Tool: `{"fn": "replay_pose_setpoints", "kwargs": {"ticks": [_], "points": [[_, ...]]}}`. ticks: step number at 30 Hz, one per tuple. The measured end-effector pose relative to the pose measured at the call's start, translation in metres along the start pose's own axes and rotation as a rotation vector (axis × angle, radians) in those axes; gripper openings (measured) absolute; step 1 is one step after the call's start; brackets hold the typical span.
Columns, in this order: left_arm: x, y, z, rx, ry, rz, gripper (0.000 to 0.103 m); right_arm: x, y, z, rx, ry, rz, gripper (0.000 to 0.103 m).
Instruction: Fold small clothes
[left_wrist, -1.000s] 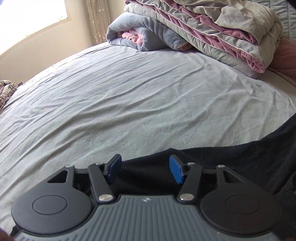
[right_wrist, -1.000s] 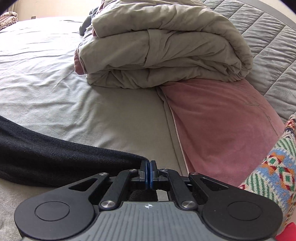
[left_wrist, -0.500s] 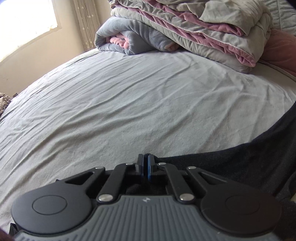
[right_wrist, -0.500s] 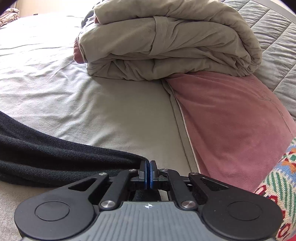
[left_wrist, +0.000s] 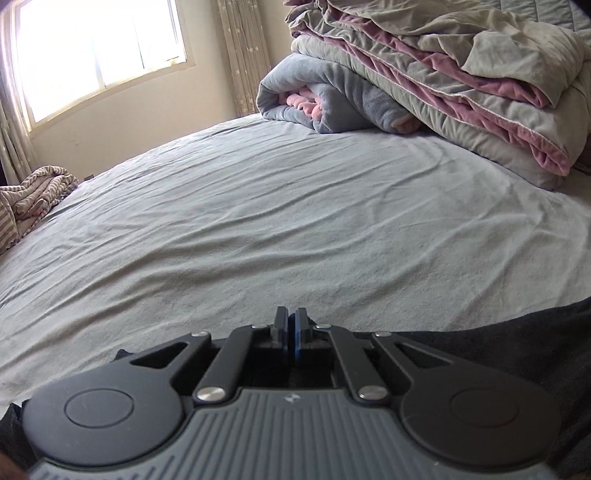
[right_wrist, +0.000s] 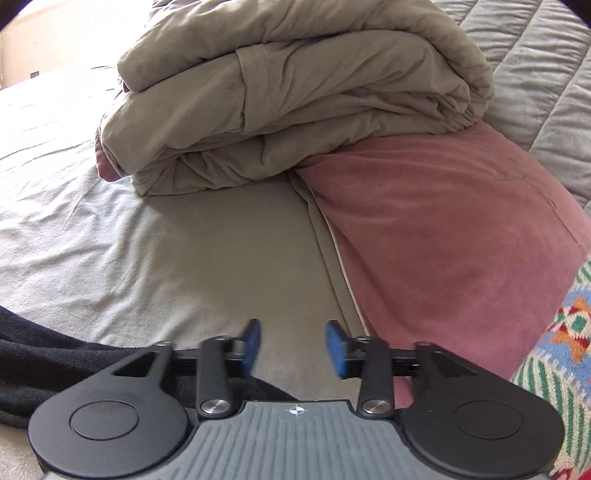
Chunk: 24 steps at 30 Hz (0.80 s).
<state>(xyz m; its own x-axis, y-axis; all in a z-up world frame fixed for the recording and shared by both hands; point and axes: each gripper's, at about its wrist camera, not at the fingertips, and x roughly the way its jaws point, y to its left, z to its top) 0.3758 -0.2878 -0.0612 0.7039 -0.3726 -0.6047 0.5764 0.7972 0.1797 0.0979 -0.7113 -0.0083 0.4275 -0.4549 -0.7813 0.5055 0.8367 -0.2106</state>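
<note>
A dark knitted garment (left_wrist: 517, 354) lies on the grey bedsheet (left_wrist: 258, 229). In the left wrist view my left gripper (left_wrist: 290, 334) is shut on the garment's edge, with the dark cloth spreading to the right and under the gripper body. In the right wrist view my right gripper (right_wrist: 292, 349) is open, its blue pads (right_wrist: 252, 345) apart over bare sheet. The garment (right_wrist: 55, 365) lies bunched at the lower left there, beside and under the left finger.
A stack of folded quilts (left_wrist: 443, 81) sits at the back of the bed, also seen in the right wrist view (right_wrist: 288, 99). A pink pillow (right_wrist: 461, 229) and a patterned knit (right_wrist: 565, 369) lie to the right. A striped blanket (left_wrist: 33, 199) lies far left.
My left gripper closed on the garment's edge and lifted, tilting its view up. My right gripper, shut on the garment before, has opened and let it go.
</note>
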Motion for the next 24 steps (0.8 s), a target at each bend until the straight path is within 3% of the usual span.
{"fn": "replay_pose_setpoints", "kwargs": {"ticks": [5, 8, 10, 11, 13, 16, 18, 21, 24], "points": [[-0.007, 0.009, 0.004, -0.052, -0.008, 0.001, 0.001, -0.001, -0.03, -0.02, 0.138, 0.087, 0.081, 0.05], [-0.01, 0.01, 0.004, -0.067, -0.001, 0.007, 0.0, 0.007, -0.034, -0.032, 0.212, 0.13, 0.157, 0.04], [-0.012, 0.009, 0.004, -0.071, -0.001, 0.018, 0.0, 0.018, -0.026, -0.037, 0.206, 0.169, 0.175, 0.026], [-0.014, 0.01, 0.004, -0.083, -0.009, 0.028, 0.0, 0.018, -0.017, -0.037, 0.161, 0.159, 0.167, 0.004], [-0.023, 0.014, 0.005, -0.118, -0.053, 0.057, 0.0, 0.008, -0.006, -0.033, 0.108, 0.099, 0.081, 0.003], [-0.034, 0.019, 0.007, -0.137, -0.123, 0.089, 0.0, -0.029, 0.006, -0.02, -0.007, -0.104, -0.126, 0.003], [-0.036, 0.018, 0.006, -0.146, -0.154, 0.106, 0.0, -0.044, 0.009, -0.007, -0.029, -0.18, -0.193, 0.003], [-0.032, 0.013, 0.002, -0.157, -0.183, 0.135, 0.0, -0.046, 0.012, 0.008, -0.044, -0.219, -0.246, 0.003], [-0.014, 0.008, -0.001, -0.145, -0.128, 0.152, 0.0, -0.02, 0.019, 0.016, -0.103, -0.194, -0.308, 0.003]]}}
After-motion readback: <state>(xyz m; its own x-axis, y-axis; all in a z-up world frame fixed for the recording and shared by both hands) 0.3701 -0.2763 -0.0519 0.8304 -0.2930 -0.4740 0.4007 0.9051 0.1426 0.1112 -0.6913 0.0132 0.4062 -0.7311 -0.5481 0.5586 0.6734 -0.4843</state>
